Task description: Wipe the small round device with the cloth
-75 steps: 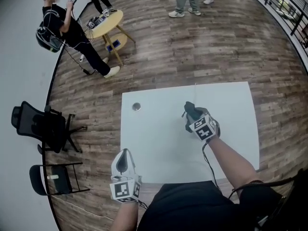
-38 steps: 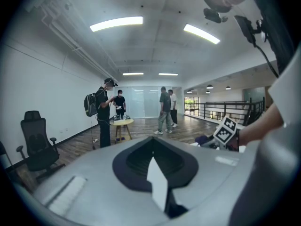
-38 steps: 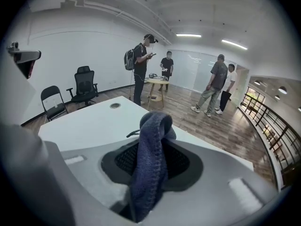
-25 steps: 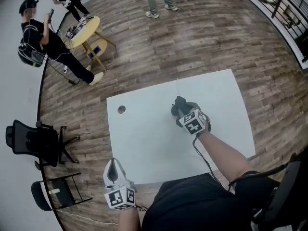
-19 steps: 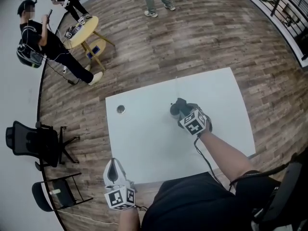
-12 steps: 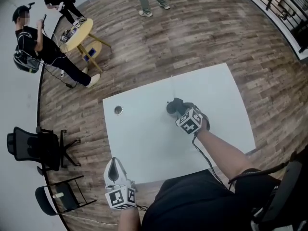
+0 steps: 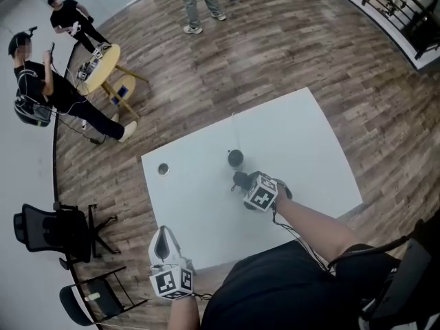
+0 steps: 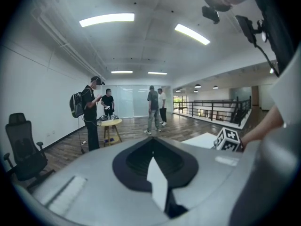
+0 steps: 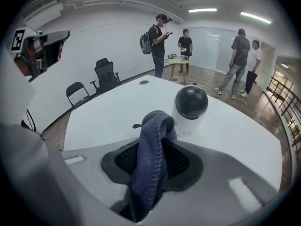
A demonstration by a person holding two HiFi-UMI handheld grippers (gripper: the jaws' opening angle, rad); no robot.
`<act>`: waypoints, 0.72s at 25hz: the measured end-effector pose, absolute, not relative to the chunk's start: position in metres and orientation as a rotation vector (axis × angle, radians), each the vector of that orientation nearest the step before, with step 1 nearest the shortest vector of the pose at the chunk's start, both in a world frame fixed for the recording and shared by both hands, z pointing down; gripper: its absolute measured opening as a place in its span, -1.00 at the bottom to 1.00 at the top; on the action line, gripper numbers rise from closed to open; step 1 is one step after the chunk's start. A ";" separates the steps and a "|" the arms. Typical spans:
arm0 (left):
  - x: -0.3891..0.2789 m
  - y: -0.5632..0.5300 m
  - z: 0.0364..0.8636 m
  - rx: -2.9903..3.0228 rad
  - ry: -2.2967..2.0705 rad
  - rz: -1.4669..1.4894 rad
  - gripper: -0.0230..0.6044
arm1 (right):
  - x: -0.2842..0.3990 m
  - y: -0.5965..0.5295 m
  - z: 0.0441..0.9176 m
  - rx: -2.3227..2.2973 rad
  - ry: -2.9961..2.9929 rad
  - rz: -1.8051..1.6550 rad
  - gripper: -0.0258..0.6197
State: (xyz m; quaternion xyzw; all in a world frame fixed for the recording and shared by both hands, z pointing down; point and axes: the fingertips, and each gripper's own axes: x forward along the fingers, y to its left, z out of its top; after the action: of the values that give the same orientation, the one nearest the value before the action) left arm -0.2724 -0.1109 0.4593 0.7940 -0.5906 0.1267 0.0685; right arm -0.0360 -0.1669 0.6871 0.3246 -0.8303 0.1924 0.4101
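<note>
The head view takes in the whole white surface [image 7: 309,157], with the small round device [image 7: 235,158] standing near its middle. Only the right gripper view shows the device's dark dome on a white base. The right hand-held gripper [image 7: 242,180] is angled downward on the near side of the device, its jaws narrow and clamped on the dark blue cloth [image 9: 150,159]. The left hand-held gripper [image 7: 163,234] is roughly level off the surface's near left edge, its jaws together and empty.

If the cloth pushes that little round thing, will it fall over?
It might tip: the small round device stands upright, a dark ball on a white base. Standing so, it probably won't roll. The cloth flops over, so pushes are likely soft.
</note>
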 end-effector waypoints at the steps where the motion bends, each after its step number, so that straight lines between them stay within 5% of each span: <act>1: -0.267 -0.116 0.459 2.409 -1.763 0.374 -0.91 | -0.033 -0.164 0.683 0.846 -2.099 0.474 -0.57; 18: -0.135 -0.150 0.445 2.673 -1.431 0.203 -0.91 | 0.112 -0.128 0.564 1.502 -2.148 0.232 -0.57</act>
State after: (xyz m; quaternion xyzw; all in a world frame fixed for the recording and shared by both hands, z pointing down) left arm -0.1347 -0.1500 0.4452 0.8785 -0.4702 0.0667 0.0516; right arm 0.1123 -0.1276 0.5637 0.5524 -0.7899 0.0852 0.2522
